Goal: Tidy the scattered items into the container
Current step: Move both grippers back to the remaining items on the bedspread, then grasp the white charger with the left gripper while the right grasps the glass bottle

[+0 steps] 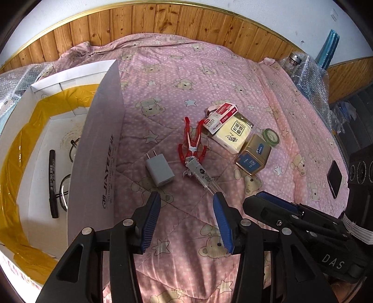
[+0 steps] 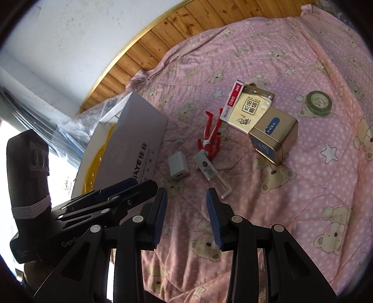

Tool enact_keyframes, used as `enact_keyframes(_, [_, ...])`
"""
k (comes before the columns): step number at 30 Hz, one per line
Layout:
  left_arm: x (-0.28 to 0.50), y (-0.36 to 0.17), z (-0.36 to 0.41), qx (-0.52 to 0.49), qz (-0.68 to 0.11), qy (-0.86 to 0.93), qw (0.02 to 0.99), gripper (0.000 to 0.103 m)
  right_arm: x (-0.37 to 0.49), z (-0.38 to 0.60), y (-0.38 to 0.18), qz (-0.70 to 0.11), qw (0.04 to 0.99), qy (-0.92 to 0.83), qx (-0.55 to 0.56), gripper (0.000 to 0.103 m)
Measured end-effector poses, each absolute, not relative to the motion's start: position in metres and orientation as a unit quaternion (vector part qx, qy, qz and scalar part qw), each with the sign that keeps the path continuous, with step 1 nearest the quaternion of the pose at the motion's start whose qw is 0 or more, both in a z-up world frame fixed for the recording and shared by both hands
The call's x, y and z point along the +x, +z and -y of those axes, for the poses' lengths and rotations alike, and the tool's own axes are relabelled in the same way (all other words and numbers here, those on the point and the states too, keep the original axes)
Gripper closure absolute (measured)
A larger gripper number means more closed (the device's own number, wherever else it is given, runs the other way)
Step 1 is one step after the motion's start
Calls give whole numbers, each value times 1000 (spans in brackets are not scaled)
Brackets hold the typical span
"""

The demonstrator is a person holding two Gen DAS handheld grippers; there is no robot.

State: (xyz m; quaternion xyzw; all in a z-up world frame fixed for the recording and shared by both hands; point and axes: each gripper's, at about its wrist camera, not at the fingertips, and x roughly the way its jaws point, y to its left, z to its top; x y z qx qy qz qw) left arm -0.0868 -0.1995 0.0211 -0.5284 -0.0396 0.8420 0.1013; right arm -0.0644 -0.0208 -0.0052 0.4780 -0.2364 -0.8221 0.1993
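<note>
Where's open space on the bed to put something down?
Bare quilt lies between the grippers and the charger, and beyond the toy towards the wood wall. Crowded: the toy, staples box, tissues and tin cluster.

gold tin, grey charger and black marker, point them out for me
gold tin [image 2: 277, 137], right wrist view, on its gold side face
grey charger [image 1: 159, 171], left wrist view, on its flat top face
black marker [image 1: 52, 184], left wrist view, mid barrel, lying inside the box
</note>
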Motion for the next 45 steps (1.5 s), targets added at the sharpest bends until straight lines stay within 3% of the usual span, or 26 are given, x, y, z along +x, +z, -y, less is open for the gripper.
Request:
enact_keyframes(30, [-160, -60, 210, -590, 41, 805, 42, 53, -119, 52, -66, 139, 196, -809, 537, 64])
enact_keyframes(34, [-161, -60, 210, -582, 33, 811, 50, 53, -118, 50, -67, 132, 191, -811, 538, 83])
enact_keyframes(37, [-157, -57, 211, -578, 35, 813, 62, 61, -115, 40, -61, 141, 181, -816, 531, 83])
enact_keyframes(40, [-156, -57, 213, -583, 42, 808, 67, 61, -113, 34, -59, 154, 178, -815, 530, 83])
enact_keyframes(45, [-159, -59, 203, -585, 22, 808, 59, 48, -117, 39, -69, 157, 179, -807, 540, 81])
